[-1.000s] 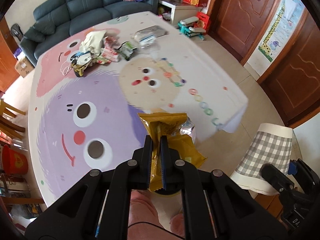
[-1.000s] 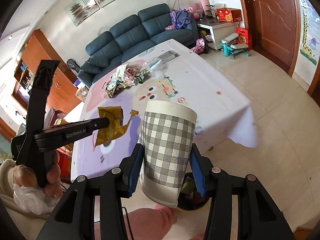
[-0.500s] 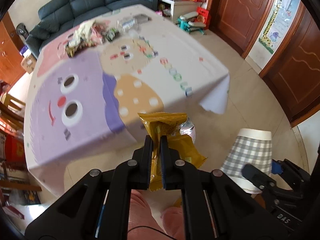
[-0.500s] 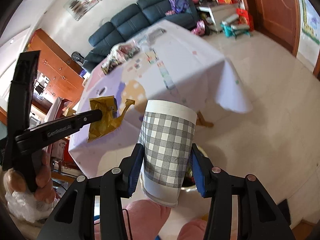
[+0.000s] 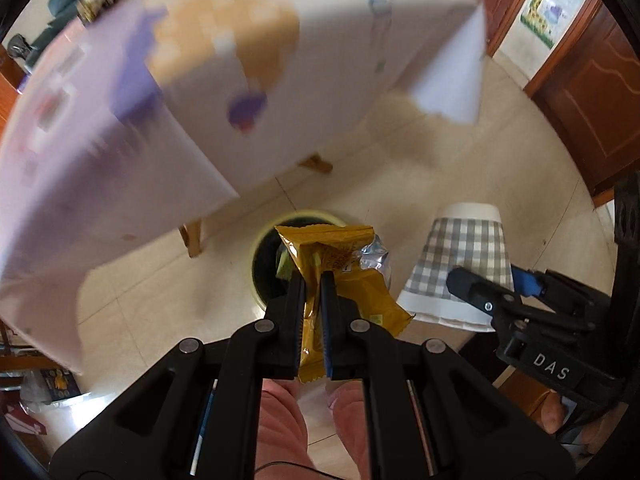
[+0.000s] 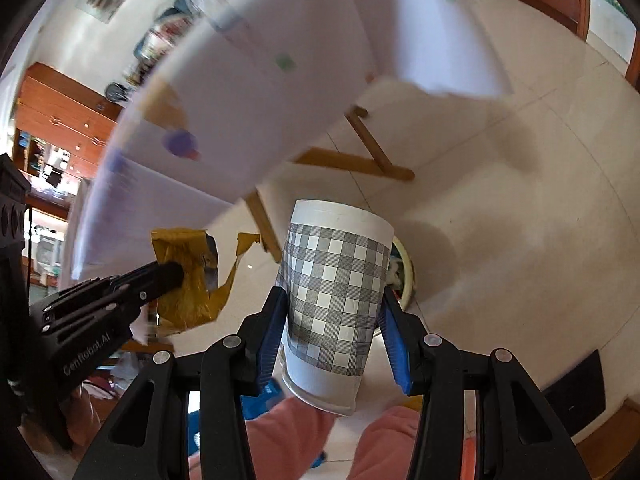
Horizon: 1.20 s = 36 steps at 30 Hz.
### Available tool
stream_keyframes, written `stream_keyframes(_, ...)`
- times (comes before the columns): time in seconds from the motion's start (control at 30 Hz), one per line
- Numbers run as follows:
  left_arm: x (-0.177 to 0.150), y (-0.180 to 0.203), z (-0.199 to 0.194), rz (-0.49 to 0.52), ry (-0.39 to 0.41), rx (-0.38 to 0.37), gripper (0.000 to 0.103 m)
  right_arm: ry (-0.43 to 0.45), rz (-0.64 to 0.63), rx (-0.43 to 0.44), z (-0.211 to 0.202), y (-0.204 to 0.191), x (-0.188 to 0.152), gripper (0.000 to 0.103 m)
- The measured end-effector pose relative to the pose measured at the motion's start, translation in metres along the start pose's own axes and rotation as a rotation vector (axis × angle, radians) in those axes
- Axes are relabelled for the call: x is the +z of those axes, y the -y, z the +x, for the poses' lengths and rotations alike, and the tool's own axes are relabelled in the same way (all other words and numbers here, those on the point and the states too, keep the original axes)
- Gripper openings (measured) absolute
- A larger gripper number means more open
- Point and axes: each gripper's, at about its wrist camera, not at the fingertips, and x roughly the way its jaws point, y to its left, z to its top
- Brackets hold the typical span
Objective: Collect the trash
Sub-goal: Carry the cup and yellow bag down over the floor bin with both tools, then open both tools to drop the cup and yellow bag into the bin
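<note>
My left gripper is shut on a yellow snack wrapper with a silver inside, held directly above a round bin on the floor. That wrapper and the left gripper also show at the left of the right wrist view. My right gripper is shut on a grey checked paper cup, held upside down, just right of the bin. The cup hangs to the right of the wrapper in the left wrist view.
The table with its white and purple cloth overhangs at upper left, its wooden legs close behind the bin. Pale floor tiles spread to the right. Brown doors stand at the far right. Pink trouser legs show below.
Both grippers have dropped from above the table down beside it. The tabletop now looms overhead, blurred, and the bin has come into view under the wrapper. Both grips are unchanged.
</note>
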Motion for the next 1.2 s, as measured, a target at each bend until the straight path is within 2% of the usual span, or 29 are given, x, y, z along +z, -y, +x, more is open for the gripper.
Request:
stream_keyframes(0.17, -0.011, -0.011, 0.088, 0.001, -0.001, 0.028, 0.005, -0.066, 0.009, -0.041, 0.091, 0.025, -0.019, 0.046)
stream_keyframes(0.3, -0.017, -0.022, 0.149, 0.002, -0.007, 0.02, 0.006, -0.103, 0.017, -0.064, 0.153, 0.039, -0.03, 0.047)
stream_keyframes(0.5, -0.026, -0.034, 0.211, 0.054, -0.033, 0.027, 0.021, -0.136, 0.047, -0.078, 0.222, 0.054, -0.033, 0.049)
stream_keyframes(0.53, -0.026, -0.037, 0.218, 0.058, -0.037, 0.03, 0.031, -0.141, 0.047, -0.083, 0.231, 0.056, -0.033, 0.05)
stream_keyframes(0.57, -0.027, -0.04, 0.222, 0.058, -0.034, 0.035, 0.043, -0.148, 0.048, -0.087, 0.239, 0.056, -0.03, 0.05)
stream_keyframes(0.63, -0.027, -0.046, 0.225, 0.056, -0.014, 0.04, 0.053, -0.158, 0.046, -0.088, 0.254, 0.054, -0.026, 0.05)
stream_keyframes(0.67, -0.028, -0.049, 0.227, 0.056, -0.006, 0.046, 0.055, -0.16, 0.042, -0.091, 0.259, 0.053, -0.027, 0.051)
stream_keyframes(0.83, -0.029, -0.058, 0.224, 0.062, 0.006, 0.07, 0.055, -0.17, 0.023, -0.089, 0.276, 0.04, -0.019, 0.055)
stream_keyframes(0.9, -0.032, -0.059, 0.215, 0.063, 0.021, 0.075, 0.055, -0.163, 0.013, -0.099, 0.276, 0.031, -0.014, 0.063)
stream_keyframes(0.97, -0.035, -0.063, 0.205, 0.064, 0.038, 0.078, 0.055, -0.138, 0.007, -0.106, 0.268, 0.027, -0.011, 0.076)
stream_keyframes(1.2, -0.043, -0.063, 0.157, 0.076, 0.055, 0.081, 0.055, -0.072, -0.015, -0.106, 0.225, -0.001, -0.002, 0.077)
